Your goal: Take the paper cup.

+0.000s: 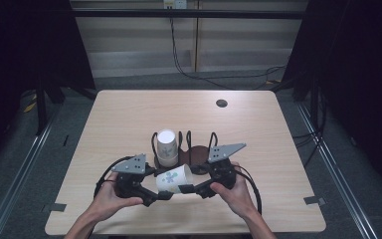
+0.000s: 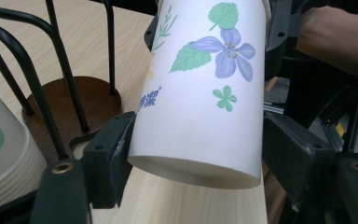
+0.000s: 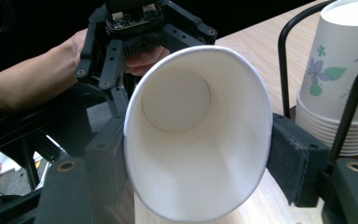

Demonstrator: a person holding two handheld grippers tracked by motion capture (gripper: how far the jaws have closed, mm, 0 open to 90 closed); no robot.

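Note:
A white paper cup with blue flowers and green leaves (image 1: 173, 178) lies on its side just above the table's front middle, held between both grippers. My left gripper (image 1: 155, 195) is shut on the cup's base end (image 2: 200, 107), a jaw pressed to each side. My right gripper (image 1: 189, 188) is shut on the mouth end, and I look straight into the open cup (image 3: 191, 140). Just behind stands a stack of matching cups (image 1: 166, 147), upside down in a black wire rack with a brown base (image 1: 199, 152). The stack (image 2: 0, 140) and its rack (image 2: 81, 100) sit left of my left jaws.
The pale wooden table (image 1: 129, 114) has a dark round hole (image 1: 222, 103) at its far right. Cables (image 1: 214, 79) trail over the floor beyond the far edge. The cup stack (image 3: 340, 79) and a rack wire (image 3: 289, 46) stand close on the right of my right gripper.

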